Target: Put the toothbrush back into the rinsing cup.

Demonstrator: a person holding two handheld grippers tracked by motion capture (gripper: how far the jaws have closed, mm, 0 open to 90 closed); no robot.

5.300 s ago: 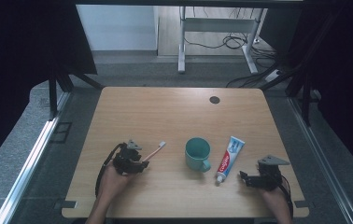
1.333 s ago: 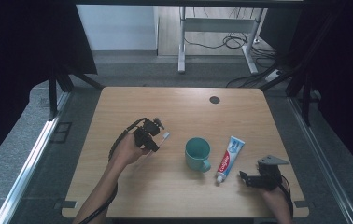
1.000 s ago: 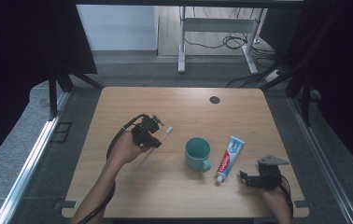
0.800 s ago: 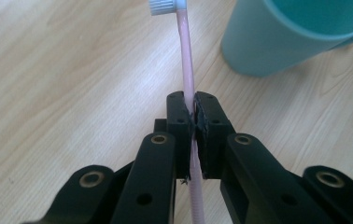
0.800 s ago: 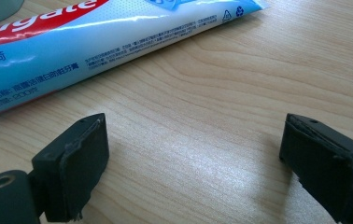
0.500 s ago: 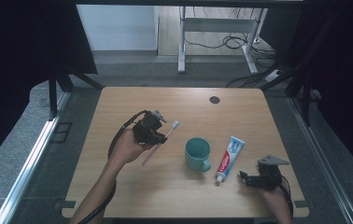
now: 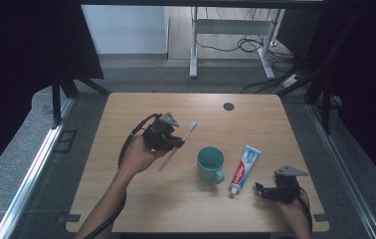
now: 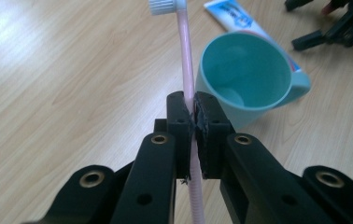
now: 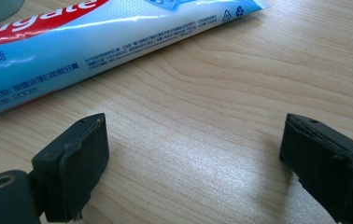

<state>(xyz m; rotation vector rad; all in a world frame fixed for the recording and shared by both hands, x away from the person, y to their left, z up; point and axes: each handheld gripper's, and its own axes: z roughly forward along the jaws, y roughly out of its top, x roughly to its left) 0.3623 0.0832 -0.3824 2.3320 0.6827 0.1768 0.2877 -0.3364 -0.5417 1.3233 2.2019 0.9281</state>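
The left gripper [image 7: 175,143] had its jaws clamped tight on the pink toothbrush [image 8: 187,70], gripping the handle at about its middle. It hung above the table [image 7: 141,107], up and to the left of the teal cup [image 7: 211,164]. In the high view the brush's long axis ran on a slant, with the white bristle head [image 7: 193,125] at the upper right and the tail of the handle pointing down toward the person's forearm. In the left gripper view the cup sat just ahead of the jaws and a little to one side, tilted in the picture so its open mouth [image 8: 242,70] faced the camera, and the brush head reached past the near rim. By my reading, the coming move turned on that line: the cup lay to the right of the brush and lower, so the brush needed to swing over the opening and tip toward upright before going in. The left hand was clearly the nearer one for this.

The right gripper [image 7: 268,191] rested low at the table's near edge, to the right of the cup, its jaws spread wide with nothing between them. The toothpaste tube [image 7: 243,168] lay flat just right of the cup, cap toward the person. It read "Colgate" in white on a red band, with small print in Chinese and recycling marks near the crimped end [image 9: 240,11].
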